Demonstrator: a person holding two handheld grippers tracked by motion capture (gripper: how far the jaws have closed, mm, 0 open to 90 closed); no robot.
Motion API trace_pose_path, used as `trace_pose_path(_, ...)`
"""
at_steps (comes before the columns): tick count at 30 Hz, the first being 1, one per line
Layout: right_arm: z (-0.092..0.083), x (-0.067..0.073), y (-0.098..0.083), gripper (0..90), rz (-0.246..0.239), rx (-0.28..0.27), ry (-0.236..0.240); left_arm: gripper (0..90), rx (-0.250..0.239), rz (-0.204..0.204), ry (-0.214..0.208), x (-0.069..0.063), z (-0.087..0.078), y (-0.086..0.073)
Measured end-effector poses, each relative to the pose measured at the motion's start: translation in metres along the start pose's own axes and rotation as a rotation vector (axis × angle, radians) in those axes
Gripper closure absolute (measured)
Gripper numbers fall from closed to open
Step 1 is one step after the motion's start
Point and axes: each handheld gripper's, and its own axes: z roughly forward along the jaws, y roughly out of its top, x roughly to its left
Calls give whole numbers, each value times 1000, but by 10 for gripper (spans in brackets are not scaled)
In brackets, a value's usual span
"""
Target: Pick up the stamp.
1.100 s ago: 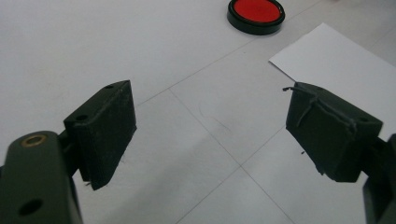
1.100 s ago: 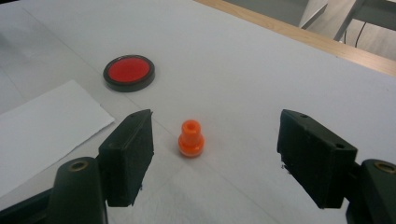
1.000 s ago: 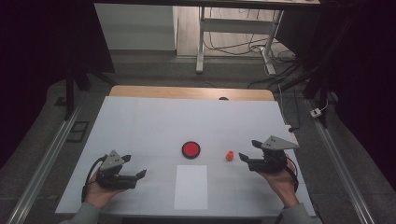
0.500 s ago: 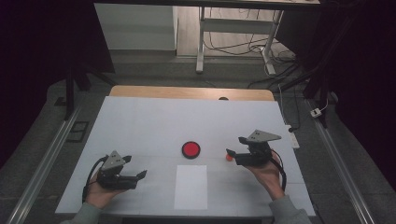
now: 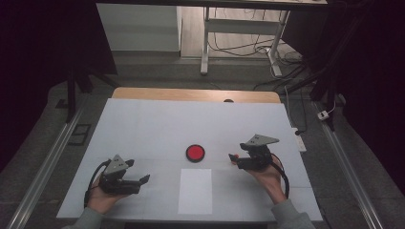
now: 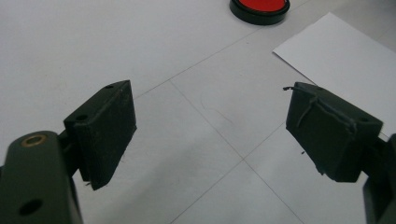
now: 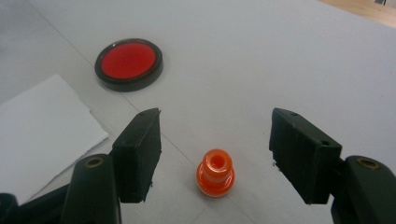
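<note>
Between closing, still-wide right hand-held gripper (image 7: 215, 158) jaws: small glossy orange peg (image 7: 215, 173), upright, hollow-topped, untouched.

Overall light: dim room, dark surround; the white table (image 5: 157, 129) is the brightest area, evenly lit from above.
Shadows: soft and short under each hand-held gripper; no hard edges.
Glare: none on the table; faint sheen on the orange piece (image 7: 215, 172).
Focus, high view: fairly sharp, slightly grainy, far floor murky.
Focus, gripper views: jaws close to the lens a little soft; table lines clear.
Colour cast: cool grey-blue.
</note>
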Motion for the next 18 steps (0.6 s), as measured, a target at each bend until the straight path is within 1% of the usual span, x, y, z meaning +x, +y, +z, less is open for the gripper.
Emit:
trace_pose_path(8, 9, 0, -5, 374, -3, 42, -18, 163, 6, 3, 1, 0, 1, -1)
trace_pose_path(18, 14, -1, -10, 426, -1, 62, -27, 162, 8, 3, 2, 0, 1, -1)
